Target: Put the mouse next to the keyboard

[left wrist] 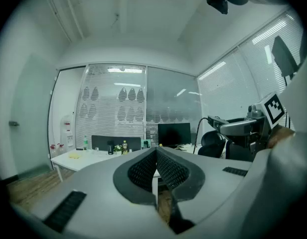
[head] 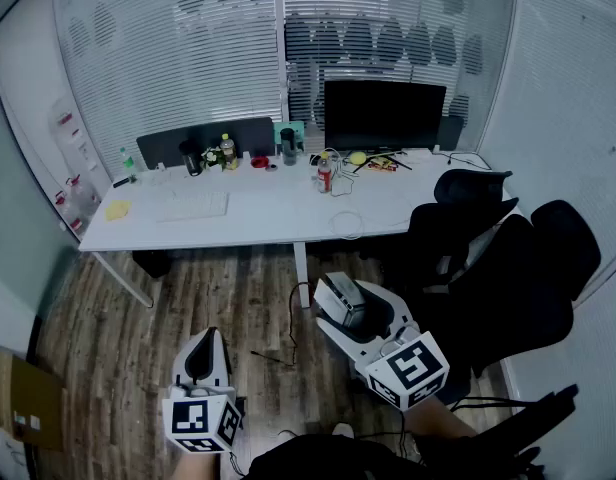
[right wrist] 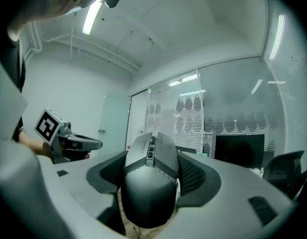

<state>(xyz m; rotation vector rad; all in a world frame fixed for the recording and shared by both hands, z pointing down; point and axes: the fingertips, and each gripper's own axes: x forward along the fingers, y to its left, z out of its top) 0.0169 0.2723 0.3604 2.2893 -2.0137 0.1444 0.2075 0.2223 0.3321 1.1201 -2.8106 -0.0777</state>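
Right claw (right wrist: 152, 156) pinching mouse (right wrist: 146, 193) | left claw (left wrist: 156, 166) pressed together | white desk (head: 268, 213), wood floor (head: 218, 298), blinds-lined glass walls (head: 188, 58)

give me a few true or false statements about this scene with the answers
1. The right gripper holds the mouse. True.
2. The keyboard lies on the desk. True.
3. The mouse lies beside the keyboard. False: it is between the right gripper's jaws, off the desk.
4. The left gripper is wide open. False: its jaws are together with nothing between them.
5. The monitor is lit. False: its screen is dark.
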